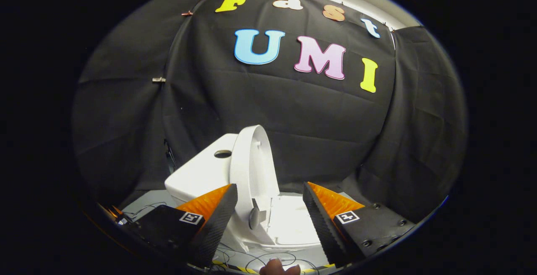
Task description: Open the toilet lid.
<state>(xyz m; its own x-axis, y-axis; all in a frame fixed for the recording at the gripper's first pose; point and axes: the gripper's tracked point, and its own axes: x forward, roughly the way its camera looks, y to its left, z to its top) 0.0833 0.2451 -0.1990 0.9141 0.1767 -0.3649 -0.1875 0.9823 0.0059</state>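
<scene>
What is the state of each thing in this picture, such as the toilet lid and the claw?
toilet lid: raised, standing upright against the tank.
toilet seat: down on the bowl.
tank: closed, with a flush button on top.
claw: open, fingers apart and holding nothing; the lid's lower part shows between them.

Pale floor (144, 205) has the toilet (201, 174) sitting on it, with thin cables (268, 260) trailing at its 6 o'clock side.
</scene>
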